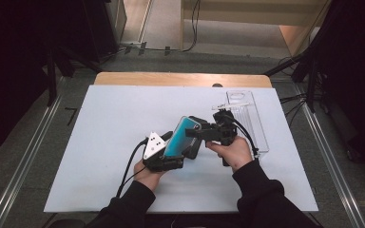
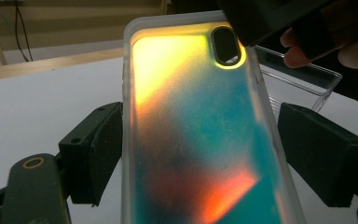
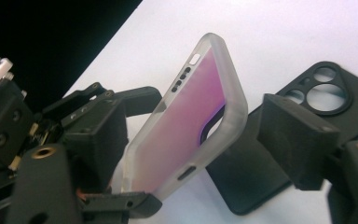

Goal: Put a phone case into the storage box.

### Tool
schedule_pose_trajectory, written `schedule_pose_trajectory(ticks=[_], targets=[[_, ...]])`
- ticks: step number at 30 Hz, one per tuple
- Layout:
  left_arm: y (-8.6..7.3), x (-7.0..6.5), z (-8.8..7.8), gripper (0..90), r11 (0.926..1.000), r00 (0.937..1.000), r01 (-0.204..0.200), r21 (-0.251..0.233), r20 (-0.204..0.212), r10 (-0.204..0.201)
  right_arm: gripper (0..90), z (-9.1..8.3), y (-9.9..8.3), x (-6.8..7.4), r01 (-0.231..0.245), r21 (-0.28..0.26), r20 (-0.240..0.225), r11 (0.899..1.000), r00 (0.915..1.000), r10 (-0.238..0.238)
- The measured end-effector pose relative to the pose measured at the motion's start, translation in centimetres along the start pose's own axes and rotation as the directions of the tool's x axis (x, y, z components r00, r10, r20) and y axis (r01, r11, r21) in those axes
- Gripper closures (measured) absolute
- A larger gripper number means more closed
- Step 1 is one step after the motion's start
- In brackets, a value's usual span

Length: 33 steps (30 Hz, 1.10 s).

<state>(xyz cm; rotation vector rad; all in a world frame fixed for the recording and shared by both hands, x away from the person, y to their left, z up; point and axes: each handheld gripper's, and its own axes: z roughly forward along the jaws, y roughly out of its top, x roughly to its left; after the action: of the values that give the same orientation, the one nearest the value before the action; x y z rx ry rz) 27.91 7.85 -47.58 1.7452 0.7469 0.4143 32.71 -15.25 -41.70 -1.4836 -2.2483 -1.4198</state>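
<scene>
Tilting iridescent phone case [image 1: 180, 136], camera-end up-forward

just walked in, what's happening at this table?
A person holds tongs in each hand over a white table. The left tongs hold an iridescent phone case up off the table, jaws on its two long sides. The right tongs are at the case's top end, jaws open either side of it, not clamped. A black case lies flat on the table beneath, and a clear tray sits at the right.
</scene>
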Motion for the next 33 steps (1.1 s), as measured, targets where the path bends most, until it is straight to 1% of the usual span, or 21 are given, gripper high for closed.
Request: schedule_pose_trajectory(ticks=[1, 2, 5, 7, 8, 9, 11, 12, 13, 14, 15, 17, 19, 23, 26, 28, 30, 33], targets=[[0.0, 0.0, 0.0, 16.4, 1.0, 1.0, 0.003, -0.005, 0.003, -0.003, 26.8, 0.2, 0.1, -0.1, -0.016, 0.006, -0.003, 1.0, 0.9999, 0.016], [-0.1, 0.0, 0.0, 16.4, 0.9999, 0.9999, 0.013, -0.01, 0.005, -0.013, 27.8, 0.3, 0.3, -0.2, -0.032, 0.012, -0.007, 0.999, 0.9995, 0.032], [-0.1, 0.0, 0.0, 16.4, 0.9994, 0.9994, 0.032, -0.015, 0.012, -0.032, 32.9, 0.6, 0.6, -0.6, -0.066, 0.019, -0.016, 0.998, 0.9977, 0.066], [0.0, -0.1, -0.1, 16.4, 0.9993, 0.9994, 0.033, -0.017, 0.009, -0.033, 38.7, 0.6, 0.6, -0.9, -0.081, 0.017, -0.022, 0.997, 0.9964, 0.082], [0.0, -0.1, -0.1, 16.4, 0.9993, 0.9994, 0.034, -0.017, 0.009, -0.034, 41.7, 0.6, 0.7, -1.0, -0.104, 0.02, -0.027, 0.994, 0.9941, 0.105], [0.0, -0.1, -0.1, 16.4, 0.9994, 0.9995, 0.031, -0.017, 0.008, -0.031, 46.4, 0.5, 0.7, -1.2, -0.119, 0.021, -0.034, 0.993, 0.9922, 0.12], [0.0, -0.1, 0.0, 16.4, 0.9997, 0.9997, 0.025, -0.01, 0.004, -0.024, 52.9, 0.5, 0.8, -1.5, -0.164, 0.032, -0.053, 0.986, 0.9848, 0.165], [-0.1, -0.1, 0.0, 16.4, 0.9996, 0.9996, 0.028, -0.008, 0.005, -0.028, 58.5, 0.4, 0.8, -1.6, -0.182, 0.049, -0.058, 0.982, 0.9811, 0.184], [-0.1, -0.1, 0.0, 16.4, 0.9996, 0.9996, 0.028, -0.005, 0.003, -0.028, 63.3, 0.4, 0.8, -1.6, -0.19, 0.049, -0.051, 0.981, 0.9799, 0.193], [-0.1, -0.1, 0.0, 16.4, 0.9996, 0.9996, 0.027, -0.004, 0.001, -0.027, 68.7, 0.5, 0.8, -1.7, -0.188, 0.049, -0.048, 0.981, 0.9805, 0.191], [-0.1, -0.2, 0.0, 16.4, 0.9996, 0.9996, 0.027, -0.003, 0.003, -0.027, 73.6, 0.4, 0.8, -1.7, -0.191, 0.041, -0.054, 0.981, 0.9797, 0.193], [-0.1, -0.2, 0.0, 16.4, 0.9997, 0.9997, 0.023, -0.012, 0.003, -0.023, 74.8, 0.2, 0.9, -1.7, -0.209, 0.034, -0.068, 0.977, 0.9751, 0.211], [-0.1, -0.2, 0.0, 16.4, 0.9996, 0.9998, 0.022, -0.015, 0.004, -0.022, 75.4, 0.1, 0.9, -1.6, -0.216, 0.028, -0.08, 0.976, 0.9728, 0.217], [0.0, -0.3, 0.0, 16.3, 0.9997, 0.9999, 0.016, -0.017, 0.001, -0.016, 76.1, -0.1, 1.0, -1.5, -0.225, 0.03, -0.086, 0.974, 0.9702, 0.226], [0.1, -0.4, -0.1, 16.2, 0.9998, 1.0, 0.002, -0.02, -0.004, -0.002, 76.5, -0.2, 1.0, -1.6, -0.237, 0.036, -0.1, 0.971, 0.9658, 0.239], [0.3, -0.4, -0.1, 16.0, 0.9999, 1.0, -0.001, -0.013, 0.0, 0.001, 76.6, -0.2, 1.0, -1.7, -0.241, 0.034, -0.107, 0.97, 0.9639, 0.244], [0.5, -0.5, 0.0, 15.8, 1.0, 1.0, -0.004, 0.006, -0.003, 0.004, 76.7, -0.3, 1.1, -1.6, -0.242, 0.035, -0.113, 0.97, 0.963, 0.244], [0.9, -0.4, 0.0, 15.2, 0.9991, 0.9999, 0.012, 0.042, 0.007, -0.013, 76.9, -0.4, 1.1, -1.5, -0.24, 0.043, -0.115, 0.97, 0.9632, 0.243]])
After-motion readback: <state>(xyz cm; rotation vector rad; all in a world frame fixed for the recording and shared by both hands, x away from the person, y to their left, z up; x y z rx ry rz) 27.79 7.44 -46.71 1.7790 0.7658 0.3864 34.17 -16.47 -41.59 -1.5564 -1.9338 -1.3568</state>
